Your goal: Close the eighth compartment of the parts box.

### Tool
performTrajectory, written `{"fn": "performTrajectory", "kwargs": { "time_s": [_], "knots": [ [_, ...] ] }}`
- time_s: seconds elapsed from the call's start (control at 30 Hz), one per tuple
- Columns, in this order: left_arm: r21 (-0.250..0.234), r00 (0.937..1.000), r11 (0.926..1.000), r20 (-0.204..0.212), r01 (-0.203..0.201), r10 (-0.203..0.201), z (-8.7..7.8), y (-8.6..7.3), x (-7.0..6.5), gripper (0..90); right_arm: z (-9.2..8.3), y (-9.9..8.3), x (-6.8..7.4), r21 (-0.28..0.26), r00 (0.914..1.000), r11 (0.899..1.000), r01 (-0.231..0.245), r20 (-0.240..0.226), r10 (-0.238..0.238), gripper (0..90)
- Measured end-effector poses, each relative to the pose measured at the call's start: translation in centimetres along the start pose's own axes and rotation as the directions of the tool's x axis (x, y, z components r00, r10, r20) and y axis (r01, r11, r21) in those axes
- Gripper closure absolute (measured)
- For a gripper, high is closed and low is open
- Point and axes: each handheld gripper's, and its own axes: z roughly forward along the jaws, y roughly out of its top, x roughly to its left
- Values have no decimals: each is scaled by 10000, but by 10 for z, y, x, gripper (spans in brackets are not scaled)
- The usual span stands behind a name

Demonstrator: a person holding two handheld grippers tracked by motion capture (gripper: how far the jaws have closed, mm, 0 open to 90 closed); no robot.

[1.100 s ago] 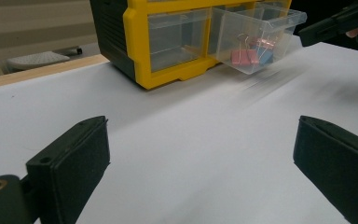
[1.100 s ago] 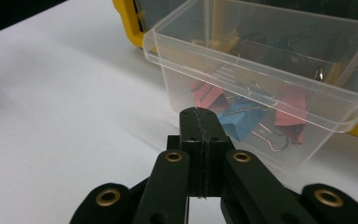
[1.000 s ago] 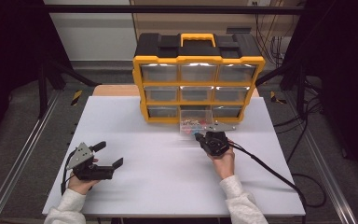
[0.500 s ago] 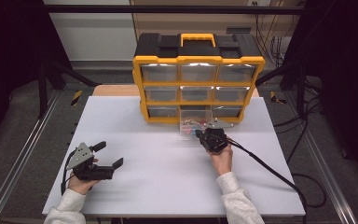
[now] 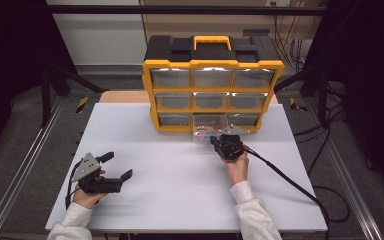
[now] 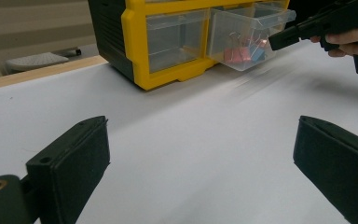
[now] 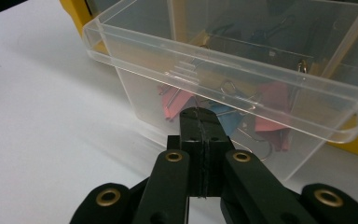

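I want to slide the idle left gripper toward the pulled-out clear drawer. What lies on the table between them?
Nothing: in the left gripper view, only bare white table stretches from the open left gripper to the clear drawer. The high view agrees.

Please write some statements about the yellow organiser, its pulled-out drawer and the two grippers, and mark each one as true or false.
1. The clear plastic drawer in the bottom row of the yellow and black drawer organiser is pulled out. True.
2. The drawer is empty. False: it holds pink and blue binder clips.
3. The right gripper has its jaws closed together at the drawer's front. True.
4. The left gripper is shut on a binder clip. False: its jaws stand wide apart with nothing between them.
5. The left gripper touches the organiser. False: it is far from it, near the front left of the white table.
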Motion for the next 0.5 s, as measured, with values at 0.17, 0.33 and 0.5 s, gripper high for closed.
{"fn": "performTrajectory", "kwargs": {
  "time_s": [0.17,0.33,0.5],
  "knots": [
    [19,10000,10000,-1,-5,5,0,0,0,31,5,6,-2,90,9998,9999,122,182,-123,900],
    [-54,10000,10000,-4,10,-10,-1,0,0,31,11,13,-2,13,9995,9998,173,275,-174,900],
    [-38,10000,10000,-1,14,-14,-1,0,0,31,17,18,-6,33,9986,9996,275,455,-276,900]
  ]
}}
